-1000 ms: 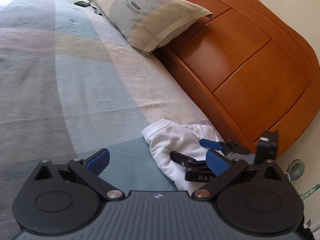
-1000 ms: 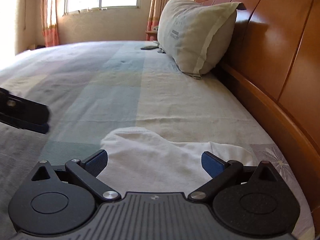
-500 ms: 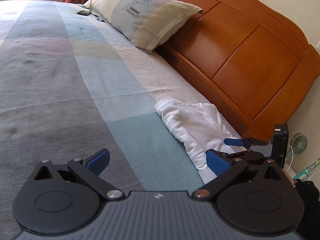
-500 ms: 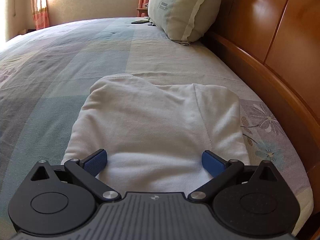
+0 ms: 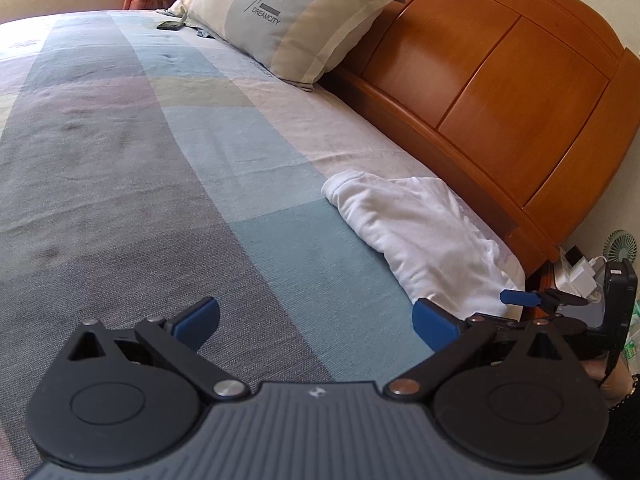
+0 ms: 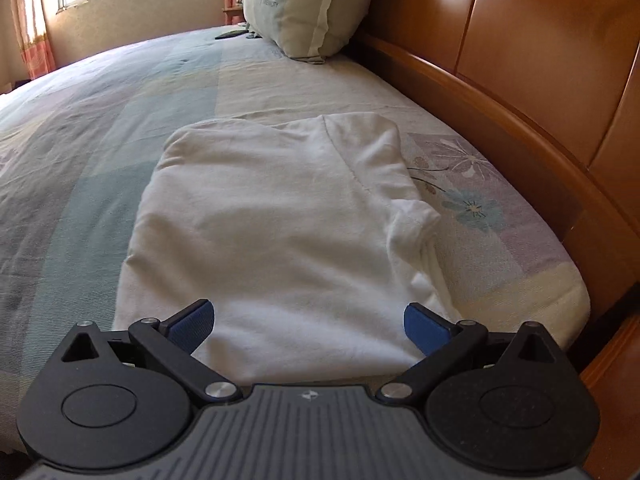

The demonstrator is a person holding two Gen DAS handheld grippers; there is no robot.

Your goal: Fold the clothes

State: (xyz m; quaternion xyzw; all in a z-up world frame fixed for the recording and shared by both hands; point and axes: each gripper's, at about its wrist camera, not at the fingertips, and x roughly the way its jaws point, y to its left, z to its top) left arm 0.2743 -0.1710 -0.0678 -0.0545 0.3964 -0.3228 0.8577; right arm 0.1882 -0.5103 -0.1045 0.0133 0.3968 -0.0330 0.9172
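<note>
white garment [image 6: 276,220] lies folded compact on bed [image 5: 120,168], sleeve poking at 3 o'clock; my left tool [image 5: 316,320] and right tool [image 6: 308,318] both spread apart, holding nothing.

Both wrist views low over bed [image 5: 120,160] (headboard [image 6: 540,60] right), sharing shirt [image 6: 272,220]

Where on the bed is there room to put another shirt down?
The big bare patch is the striped bedspread, between the folded white shirt and the pillow, out toward the window side. It is crowded by the headboard: the shirt fills that edge, with only a narrow flowered strip beside it. A small dark object lies near the pillow.
</note>
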